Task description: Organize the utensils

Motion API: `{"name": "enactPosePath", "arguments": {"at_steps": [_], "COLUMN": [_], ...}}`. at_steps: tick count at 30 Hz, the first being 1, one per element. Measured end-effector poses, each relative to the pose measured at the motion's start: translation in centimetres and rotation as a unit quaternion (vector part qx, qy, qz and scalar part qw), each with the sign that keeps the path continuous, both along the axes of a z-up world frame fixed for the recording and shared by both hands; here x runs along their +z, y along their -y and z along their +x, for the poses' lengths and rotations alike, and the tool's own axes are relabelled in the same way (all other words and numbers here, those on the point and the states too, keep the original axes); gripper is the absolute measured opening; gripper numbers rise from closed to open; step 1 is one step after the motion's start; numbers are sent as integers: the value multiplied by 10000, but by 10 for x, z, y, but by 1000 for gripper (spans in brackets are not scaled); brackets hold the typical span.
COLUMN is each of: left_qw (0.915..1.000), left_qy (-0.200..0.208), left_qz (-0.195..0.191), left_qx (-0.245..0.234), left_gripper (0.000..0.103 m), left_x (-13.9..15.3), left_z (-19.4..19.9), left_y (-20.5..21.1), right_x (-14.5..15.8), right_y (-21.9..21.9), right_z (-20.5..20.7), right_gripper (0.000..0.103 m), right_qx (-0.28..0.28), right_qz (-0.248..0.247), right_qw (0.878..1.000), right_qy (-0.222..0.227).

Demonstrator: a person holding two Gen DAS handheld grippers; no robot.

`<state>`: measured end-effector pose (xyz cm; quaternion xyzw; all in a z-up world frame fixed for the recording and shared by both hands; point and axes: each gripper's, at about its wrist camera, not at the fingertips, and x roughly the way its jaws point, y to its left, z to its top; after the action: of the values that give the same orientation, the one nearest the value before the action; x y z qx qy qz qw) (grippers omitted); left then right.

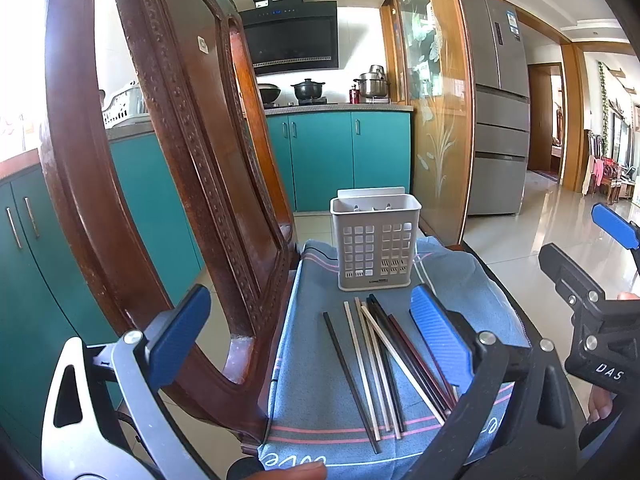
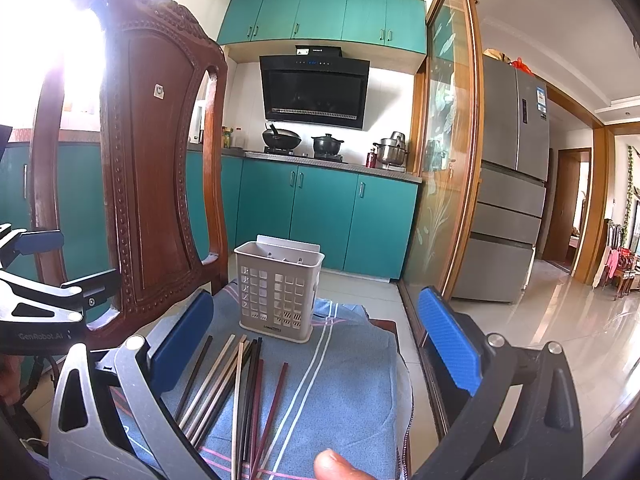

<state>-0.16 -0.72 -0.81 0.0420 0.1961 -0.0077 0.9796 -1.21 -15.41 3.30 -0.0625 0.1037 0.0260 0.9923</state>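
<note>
Several chopsticks [image 1: 380, 360], black, cream and dark red, lie loose on a blue cloth [image 1: 316, 392]. A grey perforated utensil holder [image 1: 375, 240] stands upright just behind them. My left gripper [image 1: 310, 334] is open and empty, hovering above the near ends of the chopsticks. In the right wrist view the chopsticks [image 2: 236, 384] lie left of centre, with the holder [image 2: 278, 290] behind them. My right gripper [image 2: 316, 344] is open and empty above the cloth [image 2: 344, 380]. The right gripper's body [image 1: 600, 320] shows at the right edge of the left wrist view.
A carved wooden chair back [image 1: 180, 160] rises close on the left of the cloth; it also shows in the right wrist view [image 2: 152, 160]. Teal kitchen cabinets [image 2: 320, 220], a stove with pots and a grey fridge [image 2: 508, 200] stand behind. Tiled floor lies to the right.
</note>
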Motion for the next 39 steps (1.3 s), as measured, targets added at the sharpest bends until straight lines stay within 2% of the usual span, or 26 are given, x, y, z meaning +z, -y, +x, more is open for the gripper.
{"name": "enactPosePath", "arguments": {"at_steps": [39], "left_qw": [10000], "left_qy": [-55], "left_qz": [-6], "left_qx": [-34], "left_gripper": [99], "left_x": [3], "left_z": [1], "left_y": [0], "right_x": [-1], "right_y": [2], "right_z": [-4], "right_gripper": [100], "right_qx": [-5], "right_qz": [15], "right_qw": [10000], "right_qy": [28]}}
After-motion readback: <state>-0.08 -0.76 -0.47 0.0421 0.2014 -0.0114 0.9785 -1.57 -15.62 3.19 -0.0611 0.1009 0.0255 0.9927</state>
